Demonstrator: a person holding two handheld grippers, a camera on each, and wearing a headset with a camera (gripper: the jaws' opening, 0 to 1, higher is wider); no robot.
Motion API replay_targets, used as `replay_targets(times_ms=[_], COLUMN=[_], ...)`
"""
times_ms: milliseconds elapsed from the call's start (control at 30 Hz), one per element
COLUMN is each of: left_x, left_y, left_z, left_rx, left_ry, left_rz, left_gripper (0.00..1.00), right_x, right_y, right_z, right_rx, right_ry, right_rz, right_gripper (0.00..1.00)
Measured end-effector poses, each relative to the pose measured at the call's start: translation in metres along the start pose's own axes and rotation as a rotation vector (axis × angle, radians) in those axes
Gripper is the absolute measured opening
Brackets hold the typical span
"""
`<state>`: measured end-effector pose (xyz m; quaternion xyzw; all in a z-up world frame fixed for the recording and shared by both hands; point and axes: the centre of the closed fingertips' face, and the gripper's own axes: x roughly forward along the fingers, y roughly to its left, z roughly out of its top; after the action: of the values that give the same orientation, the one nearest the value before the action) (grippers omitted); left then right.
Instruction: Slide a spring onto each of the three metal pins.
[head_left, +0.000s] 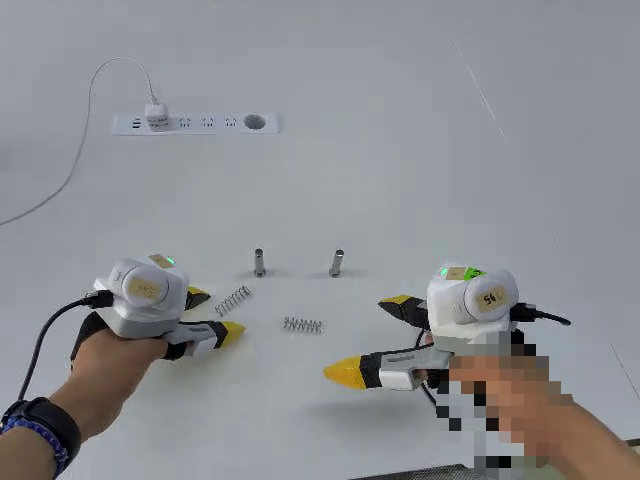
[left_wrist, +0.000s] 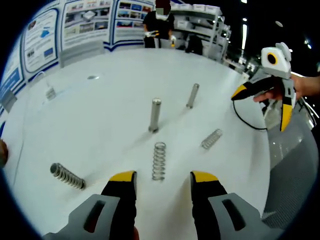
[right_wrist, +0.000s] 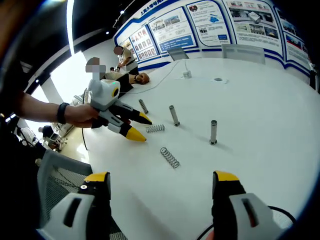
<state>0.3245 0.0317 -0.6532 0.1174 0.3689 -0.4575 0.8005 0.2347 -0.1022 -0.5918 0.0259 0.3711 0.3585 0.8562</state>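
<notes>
Broad white table (head_left: 420, 180), bare across the whole upper and right part of the head view, with plenty of room on every side of the work; its edge curving down the right of the left gripper view, and a mesh chair (right_wrist: 55, 185) past that edge at lower left of the right gripper view. Far off at upper left of the head view, a power strip (head_left: 195, 123) with a plug (head_left: 157, 115) and a cable (head_left: 80, 150) curving off the left edge, well apart from the work. Round the room in the gripper views, boards (right_wrist: 200, 25) with blue trim, shelving (left_wrist: 200, 20) and a person (left_wrist: 159, 27) standing in the distance. At centre of the head view, left pin (head_left: 259, 262) and right pin (head_left: 336, 263), both upright, side by side, apart. Flat on the table below and left of the left pin, left spring (head_left: 232, 299); flat below the gap between the pins, middle spring (head_left: 303, 325), touching nothing. At lower left of the left gripper view, a dark coil (left_wrist: 67, 176) lying well clear of the rest, too small to tell whether a spring alone. At lower left of the head view, left gripper (left_wrist: 163, 176), jaws spread, gripping nothing, the left spring's near end just between the tips, contact not clear. At lower right, right gripper (right_wrist: 162, 177), jaws spread wide, empty, pointed toward the middle spring from well back
</notes>
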Motion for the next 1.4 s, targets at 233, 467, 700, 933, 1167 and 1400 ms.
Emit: replay_targets(times_ms=[233,467,700,933,1167,1400], left_x=[0.001,0.003,0.008,0.007,0.0,-0.012], left_y=[0.002,0.003,0.007,0.014,0.008,-0.003], left_z=[-0.001,0.0,0.006,0.008,0.001,-0.009], left_rx=[0.042,0.065,0.071,0.071,0.05,0.041], left_ry=[0.014,0.017,0.02,0.024,0.037,0.03], left_rz=[0.028,0.054,0.082,0.102,0.087,0.08], left_gripper=[0.33,0.23,0.14,0.11,0.1,0.1], right_x=[0.003,0.003,0.003,0.004,0.006,0.009], right_y=[0.003,0.002,0.003,0.007,0.008,0.012], right_z=[0.001,0.003,0.003,-0.001,0.002,0.004], right_rx=[0.0,0.002,0.005,0.004,0.016,0.034], right_ry=[-0.001,-0.002,0.0,0.009,0.004,-0.008], right_rz=[0.008,0.009,0.01,0.018,0.023,0.036], right_gripper=[0.85,0.85,0.85,0.85,0.84,0.83])
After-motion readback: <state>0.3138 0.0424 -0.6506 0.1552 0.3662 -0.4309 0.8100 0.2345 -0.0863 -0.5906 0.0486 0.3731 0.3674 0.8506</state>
